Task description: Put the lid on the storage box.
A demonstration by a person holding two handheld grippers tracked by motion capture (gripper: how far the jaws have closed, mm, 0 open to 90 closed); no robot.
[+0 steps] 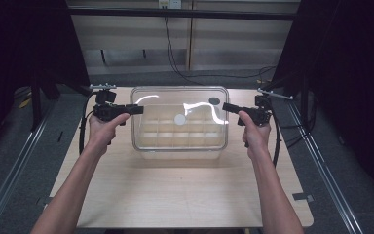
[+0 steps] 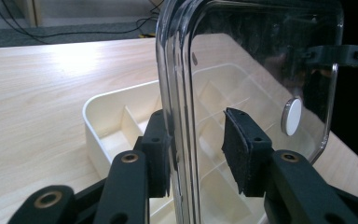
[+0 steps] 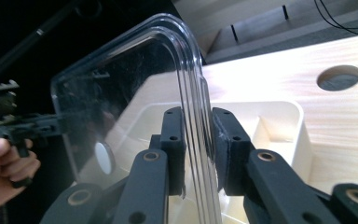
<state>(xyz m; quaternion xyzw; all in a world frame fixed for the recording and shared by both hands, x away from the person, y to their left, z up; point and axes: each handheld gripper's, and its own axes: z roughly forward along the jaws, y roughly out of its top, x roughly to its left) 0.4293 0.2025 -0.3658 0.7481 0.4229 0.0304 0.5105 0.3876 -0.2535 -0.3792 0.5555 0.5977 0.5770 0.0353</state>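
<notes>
- While both forearms reach forward, the left tool [image 1: 135, 109] straddles the clear lid's [image 1: 179, 117] left edge, one jaw touching, the other slightly off.
- Right tool [image 1: 225, 107] clamps the lid's right edge.
- One lid hangs above one cream divided tray [image 2: 103, 122] on the worktop [image 1: 185, 195].

lid [image 1: 195, 105]: clear, white dot | tray [image 2: 121, 126]: cream | table [image 1: 175, 195]: pale woodgrain | grippers: black

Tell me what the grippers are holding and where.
Right gripper pinches the clear lid by one end rim; left gripper straddles the opposite rim, not closed.
</notes>
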